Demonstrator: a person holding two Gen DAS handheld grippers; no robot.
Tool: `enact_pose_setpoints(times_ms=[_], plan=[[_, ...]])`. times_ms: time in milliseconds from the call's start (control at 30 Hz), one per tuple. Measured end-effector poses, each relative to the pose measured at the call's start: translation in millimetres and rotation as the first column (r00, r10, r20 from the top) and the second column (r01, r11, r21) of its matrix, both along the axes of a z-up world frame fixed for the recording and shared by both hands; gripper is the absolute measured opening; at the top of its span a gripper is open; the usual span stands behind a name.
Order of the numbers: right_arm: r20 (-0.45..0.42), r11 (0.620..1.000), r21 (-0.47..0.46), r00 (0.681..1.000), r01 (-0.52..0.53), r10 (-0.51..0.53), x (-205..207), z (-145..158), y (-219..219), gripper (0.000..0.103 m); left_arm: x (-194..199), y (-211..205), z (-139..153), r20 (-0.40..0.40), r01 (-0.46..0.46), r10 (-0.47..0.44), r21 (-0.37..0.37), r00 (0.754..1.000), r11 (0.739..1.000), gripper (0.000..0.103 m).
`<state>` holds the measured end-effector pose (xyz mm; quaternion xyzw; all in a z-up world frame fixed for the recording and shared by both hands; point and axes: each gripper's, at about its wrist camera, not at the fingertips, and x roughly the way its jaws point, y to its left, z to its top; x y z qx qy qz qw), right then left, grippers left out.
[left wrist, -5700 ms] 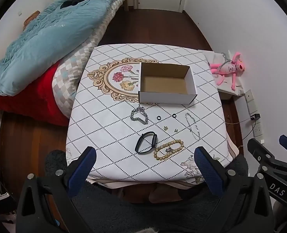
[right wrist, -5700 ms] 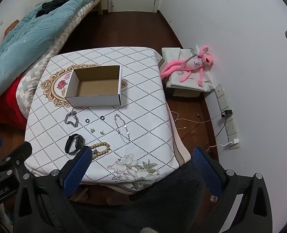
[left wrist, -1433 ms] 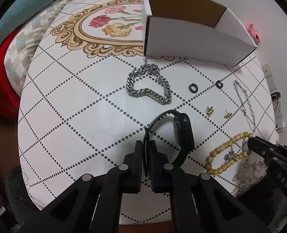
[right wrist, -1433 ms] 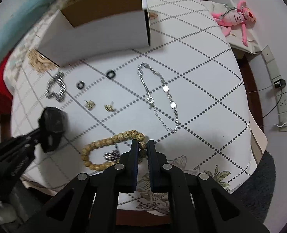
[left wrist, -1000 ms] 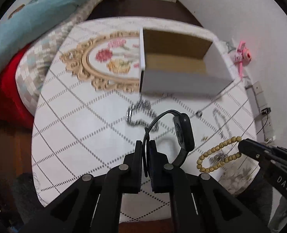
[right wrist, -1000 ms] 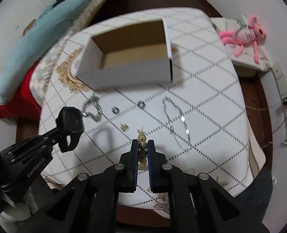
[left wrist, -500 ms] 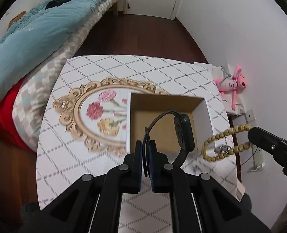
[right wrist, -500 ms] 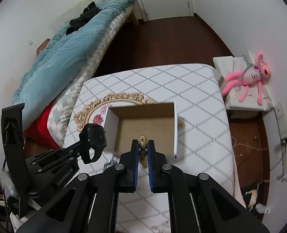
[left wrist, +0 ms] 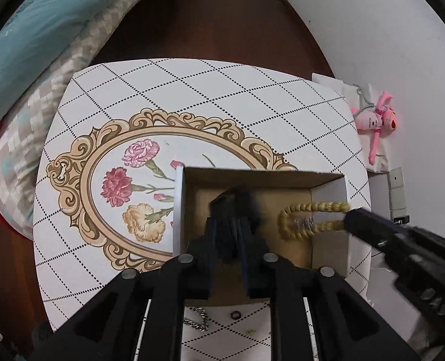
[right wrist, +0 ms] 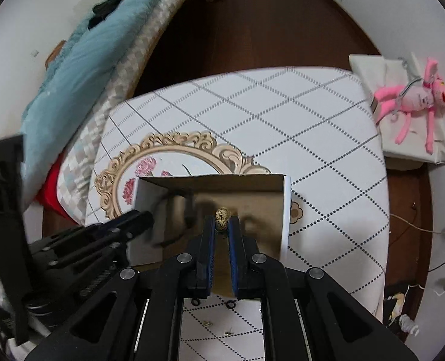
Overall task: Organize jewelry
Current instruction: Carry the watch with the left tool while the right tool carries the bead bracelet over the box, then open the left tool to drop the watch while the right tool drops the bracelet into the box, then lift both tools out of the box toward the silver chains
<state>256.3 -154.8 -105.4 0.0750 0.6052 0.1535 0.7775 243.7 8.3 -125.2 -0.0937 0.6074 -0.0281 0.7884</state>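
Observation:
An open cardboard box [left wrist: 331, 192] [right wrist: 285, 204] stands on the patterned table. My left gripper [left wrist: 228, 225] is over the box, its jaws a little apart, with the black wristband [left wrist: 237, 204] blurred at its tips. My right gripper [right wrist: 222, 228] holds the wooden bead bracelet [right wrist: 222, 215] over the box's right half; the bracelet also shows in the left wrist view [left wrist: 309, 219]. On the table in front of the box lie a silver chain bracelet [left wrist: 197, 322], black rings [left wrist: 236, 315] [right wrist: 230, 304] and small gold earrings [right wrist: 206, 324].
The tablecloth [left wrist: 192, 96] has a gold oval frame with flowers left of the box. A bed with a teal quilt [left wrist: 35, 30] is at the left. A pink plush toy [right wrist: 412, 99] lies on a low white stand at the right. Wall sockets and cables are at the far right.
Both grippers have dropped lower into the box with their loads. The left jaws have spread slightly and the black wristband is blurred and moving at its tips.

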Motion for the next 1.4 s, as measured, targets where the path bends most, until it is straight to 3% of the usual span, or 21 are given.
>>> enact_pose_setpoints(times_ms=[33, 67, 100, 133, 167, 233, 333, 367, 433, 467, 733, 933, 1400], plan=[[-0.012, 1.0, -0.009, 1.0, 0.01, -0.01, 2.5, -3.0, -2.3, 0.01, 1.3, 0.6, 1.4, 0.002, -0.005, 0.005, 0.002, 1.0, 1.0, 0.014], [-0.014, 1.0, -0.016, 1.0, 0.014, -0.014, 3.9, -4.4, -4.3, 0.011, 1.9, 1.6, 3.1, 0.005, -0.011, 0.011, 0.005, 1.0, 1.0, 0.023], [-0.012, 1.0, -0.021, 1.0, 0.019, -0.019, 4.4, -4.8, -6.5, 0.013, 2.6, 2.4, 5.3, 0.012, -0.015, 0.015, 0.011, 1.0, 1.0, 0.04], [-0.013, 0.999, -0.027, 1.0, 0.023, -0.023, 4.4, -3.8, -8.1, 0.023, 2.0, 3.2, 8.1, 0.025, -0.022, 0.021, 0.028, 0.999, 0.999, 0.052], [-0.011, 0.999, -0.028, 1.0, 0.026, -0.026, 4.1, -2.6, -9.8, 0.04, -0.4, 5.3, 11.8, 0.046, -0.035, 0.032, 0.053, 0.998, 0.998, 0.071], [0.009, 0.998, -0.048, 0.999, 0.035, -0.035, 2.2, -0.2, -14.2, 0.058, -4.6, 9.2, 16.2, 0.083, -0.049, 0.042, 0.084, 0.996, 0.995, 0.074], [0.047, 0.992, -0.116, 0.998, 0.057, -0.052, -2.9, 3.0, -20.3, 0.065, -8.8, 14.1, 16.1, 0.103, -0.062, 0.048, 0.135, 0.994, 0.989, 0.074], [0.061, 0.987, -0.147, 0.997, 0.065, -0.057, -5.0, 3.0, -21.3, 0.078, -12.6, 15.6, 16.0, 0.121, -0.068, 0.05, 0.153, 0.991, 0.986, 0.077], [0.094, 0.971, -0.228, 0.994, 0.07, -0.049, -11.4, 0.6, -20.3, 0.095, -17.7, 16.3, 14.3, 0.146, -0.074, 0.047, 0.187, 0.988, 0.98, 0.095], [0.106, 0.962, -0.264, 0.993, 0.071, -0.044, -15.3, -1.5, -18.8, 0.095, -20.7, 15.9, 12.6, 0.157, -0.073, 0.042, 0.202, 0.987, 0.977, 0.103], [0.128, 0.927, -0.367, 0.991, 0.082, -0.037, -37.7, -25.9, -11.5, 0.099, -40.4, 12.8, -11.7, 0.138, -0.06, 0.028, 0.235, 0.99, 0.97, 0.103], [0.134, 0.927, -0.362, 0.99, 0.1, -0.055, -47.7, -29.1, -11.0, 0.099, -51.9, 13.8, -13.5, 0.145, -0.072, 0.039, 0.236, 0.989, 0.969, 0.103], [0.257, 0.926, -0.33, 0.961, 0.185, -0.101, -92.5, 15.8, -26.3, 0.099, -88.0, 7.7, 30.7, 0.241, -0.099, 0.045, 0.216, 0.97, 0.971, 0.103]])
